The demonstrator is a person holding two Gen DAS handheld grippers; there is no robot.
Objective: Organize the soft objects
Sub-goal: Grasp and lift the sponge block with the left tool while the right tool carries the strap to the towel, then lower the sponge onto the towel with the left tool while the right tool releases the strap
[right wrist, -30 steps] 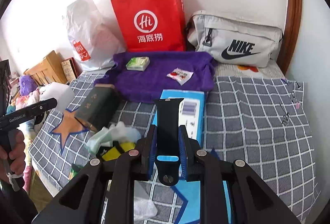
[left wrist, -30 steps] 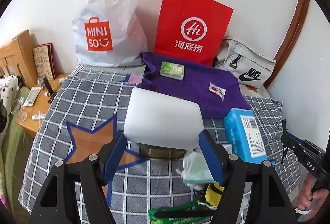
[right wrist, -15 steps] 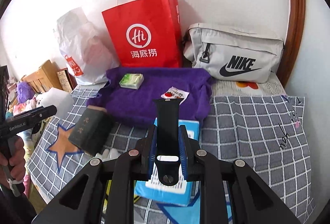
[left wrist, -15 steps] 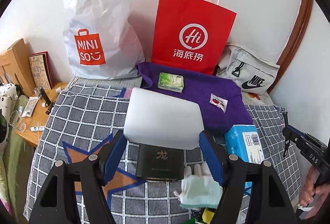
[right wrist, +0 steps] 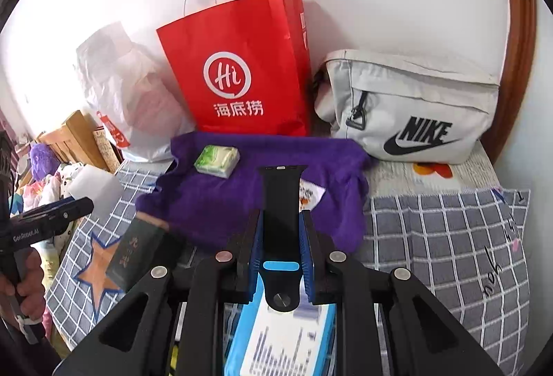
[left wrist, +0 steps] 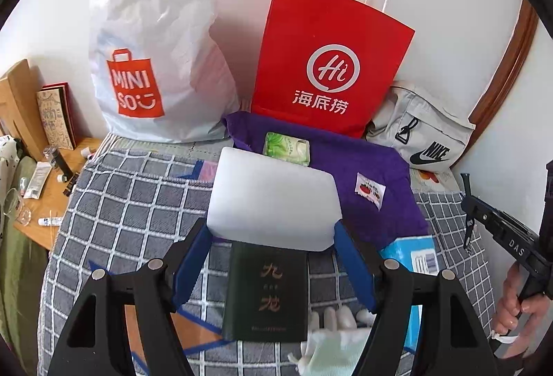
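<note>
A white foam block (left wrist: 273, 199) sits clamped between blue pads, a black strap (right wrist: 280, 203) stands upright in jaws, and a purple towel (left wrist: 363, 175) lies rumpled, perhaps folded, at twelve o'clock.

White block (left wrist: 273, 203) hides green box (left wrist: 265, 289) top edge; blue pack (right wrist: 287, 338) print blurred, perhaps barcode.

counts: 2 tools, left tool (left wrist: 273, 258), right tool (right wrist: 280, 244). 3 bags: white bag (left wrist: 155, 40), red bag (left wrist: 328, 64), grey bag (right wrist: 414, 106). 1 purple towel (right wrist: 249, 196). 1 tissue pack (right wrist: 217, 161). 1 sachet (left wrist: 369, 191). 1 white foam block (left wrist: 273, 203). 1 watch strap (right wrist: 280, 213). 1 dark box (left wrist: 266, 293). 1 blue box (right wrist: 287, 338). 1 glove (left wrist: 331, 341). 1 bed (right wrist: 449, 237).
</note>
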